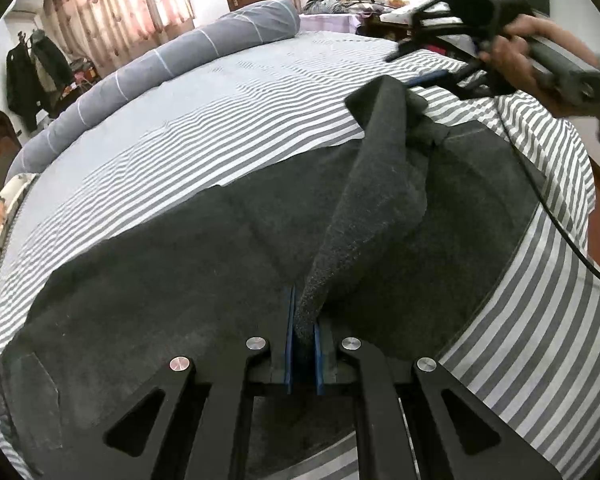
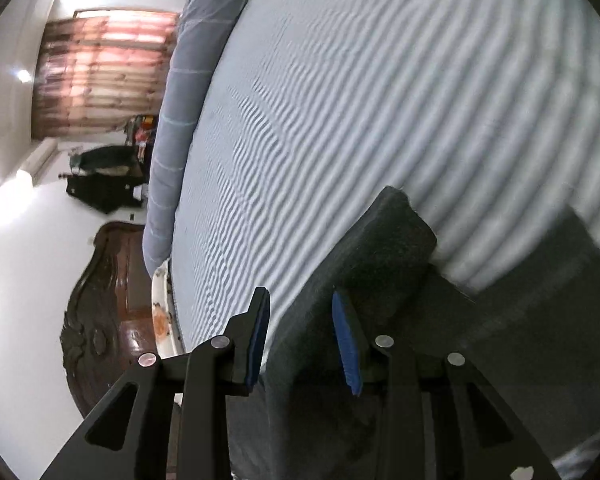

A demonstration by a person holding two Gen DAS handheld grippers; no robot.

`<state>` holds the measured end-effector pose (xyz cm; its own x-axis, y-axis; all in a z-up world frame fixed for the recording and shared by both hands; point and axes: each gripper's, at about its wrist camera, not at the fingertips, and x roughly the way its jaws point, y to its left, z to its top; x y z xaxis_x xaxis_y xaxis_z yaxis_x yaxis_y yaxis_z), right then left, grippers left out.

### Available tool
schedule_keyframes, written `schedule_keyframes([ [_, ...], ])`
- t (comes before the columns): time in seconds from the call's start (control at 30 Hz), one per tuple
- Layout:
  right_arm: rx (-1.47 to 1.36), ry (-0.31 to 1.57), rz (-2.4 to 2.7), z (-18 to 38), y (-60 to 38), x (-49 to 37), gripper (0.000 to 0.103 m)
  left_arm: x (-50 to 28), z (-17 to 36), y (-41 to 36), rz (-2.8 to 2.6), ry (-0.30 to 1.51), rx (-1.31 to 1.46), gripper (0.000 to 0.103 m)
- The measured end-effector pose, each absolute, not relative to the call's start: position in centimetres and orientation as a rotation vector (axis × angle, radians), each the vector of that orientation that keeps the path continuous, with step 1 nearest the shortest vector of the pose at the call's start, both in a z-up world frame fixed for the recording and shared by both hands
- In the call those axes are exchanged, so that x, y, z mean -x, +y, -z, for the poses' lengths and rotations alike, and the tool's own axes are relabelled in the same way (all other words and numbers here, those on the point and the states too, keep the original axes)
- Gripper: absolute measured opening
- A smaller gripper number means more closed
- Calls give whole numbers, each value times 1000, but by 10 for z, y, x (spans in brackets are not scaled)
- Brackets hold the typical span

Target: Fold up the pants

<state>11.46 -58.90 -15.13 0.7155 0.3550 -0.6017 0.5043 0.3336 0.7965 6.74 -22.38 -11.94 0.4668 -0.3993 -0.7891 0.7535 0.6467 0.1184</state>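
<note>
Pants (image 1: 188, 280) lie on striped bed (image 1: 220, 128); left tool (image 1: 303, 344) pinches their fabric, right tool (image 2: 300, 340) gapes.

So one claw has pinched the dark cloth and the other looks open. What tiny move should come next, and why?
Probably the right gripper should close. The left gripper is already shut on a raised ridge of the dark grey fleece pants spread on the grey-and-white striped bedsheet, while the right one's blue pads stand apart with a fold of the pants between them, unpinched. Lifting from one end would skew the fold.
</note>
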Motion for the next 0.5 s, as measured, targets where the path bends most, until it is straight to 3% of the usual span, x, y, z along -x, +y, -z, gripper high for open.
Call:
schedule_keyframes([
  [0.2, -1170, 867, 108, 152, -583, -134, 32, -82, 121, -218, 725, 842, -443, 8],
  [0.5, -1221, 856, 157, 171, -592, -53, 32, -110, 122, -208, 678, 871, -368, 8],
])
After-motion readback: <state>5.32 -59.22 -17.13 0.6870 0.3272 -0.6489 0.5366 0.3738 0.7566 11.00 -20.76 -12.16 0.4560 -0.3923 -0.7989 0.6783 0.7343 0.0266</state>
